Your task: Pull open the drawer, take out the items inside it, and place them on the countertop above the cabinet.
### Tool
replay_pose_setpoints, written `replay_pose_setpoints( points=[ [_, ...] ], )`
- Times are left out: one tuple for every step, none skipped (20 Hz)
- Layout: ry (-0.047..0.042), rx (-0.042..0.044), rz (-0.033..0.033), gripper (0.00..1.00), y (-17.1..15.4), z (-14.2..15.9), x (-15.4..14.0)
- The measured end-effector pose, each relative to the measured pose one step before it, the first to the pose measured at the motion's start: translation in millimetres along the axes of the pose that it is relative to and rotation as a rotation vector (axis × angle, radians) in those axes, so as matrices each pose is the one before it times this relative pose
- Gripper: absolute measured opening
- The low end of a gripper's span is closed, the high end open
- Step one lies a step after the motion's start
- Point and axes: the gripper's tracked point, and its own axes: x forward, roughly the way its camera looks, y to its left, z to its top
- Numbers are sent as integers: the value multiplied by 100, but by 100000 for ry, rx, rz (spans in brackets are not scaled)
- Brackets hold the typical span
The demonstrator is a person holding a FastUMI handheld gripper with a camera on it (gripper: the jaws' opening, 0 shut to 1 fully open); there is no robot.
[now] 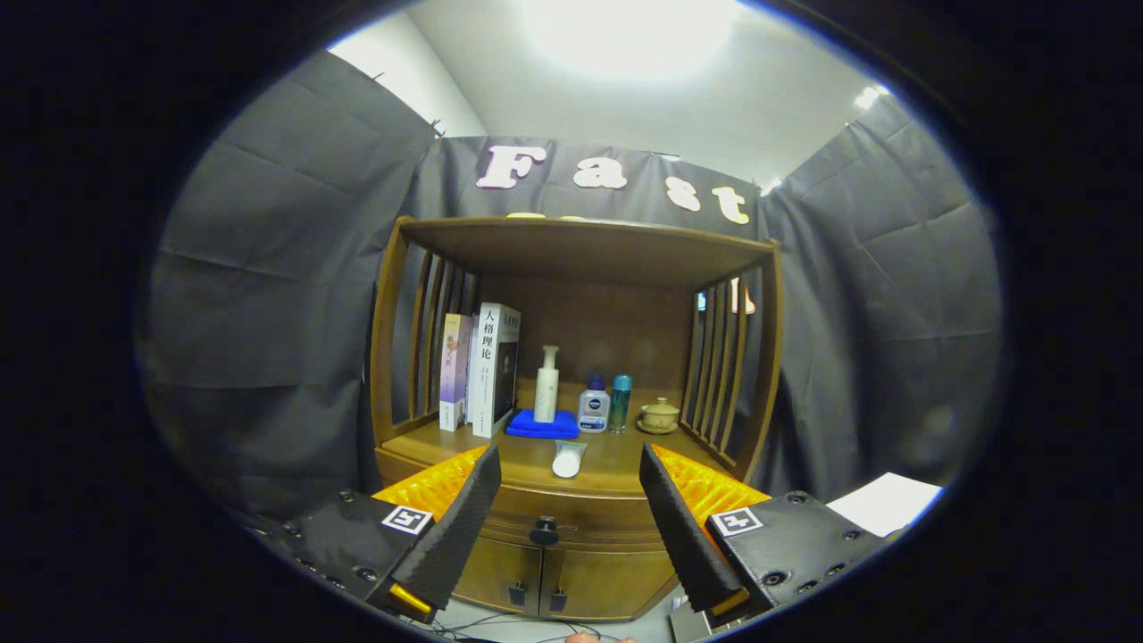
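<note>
Tool point(568, 482) wide open, empty. Drawer point(571, 522) shut, just under table point(616, 460), above cabinet doors point(536, 576). Drawer knob point(544, 532) dead centre: small, rigid, likely slippery; pinch there, pull straight. White tube point(568, 459) lies on table.

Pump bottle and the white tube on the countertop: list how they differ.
The pump bottle stands upright; the white tube lies on its side. The pump bottle stands on the blue cloth towards the back; the tube rests on bare wood nearer the front edge, beyond the open gripper. The bottle looks taller. Both are white.
</note>
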Motion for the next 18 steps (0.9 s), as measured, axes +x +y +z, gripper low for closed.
replay_pose_setpoints(
  points=[
    [-1138, 1337, -1723, 97, -717, 707, -788],
    [-2001, 1473, -1200, 97, -427, 919, -505],
    [-2050, 1318, -921, 97, -292, 786, -447],
    [-1742, 866, -709, 97, -267, 492, -246],
    [-1147, 279, -250, 97, -194, 364, -210],
    [-498, -135, 157, 97, 28, -138, -124],
    [-193, -716, 706, 97, 108, -151, -120],
    [102, -1135, 751, 97, 140, -233, -53],
    [79, -1053, 604, 97, 72, -229, 28],
    [-212, -833, 289, 97, 50, -164, 11],
    [-109, -422, -51, 97, 5, -146, 88],
    [64, 3, 71, 97, -27, -139, 63],
    [547, 579, 460, 97, 117, -208, -7],
    [519, 943, 672, 97, 176, -232, 39],
    [268, 925, 486, 97, -12, -34, -67],
    [-74, 763, 212, 97, -92, 25, -81],
    [-140, 349, -79, 97, -81, 44, -71],
    [-314, 25, -311, 97, -200, 29, -70]
  ],
)
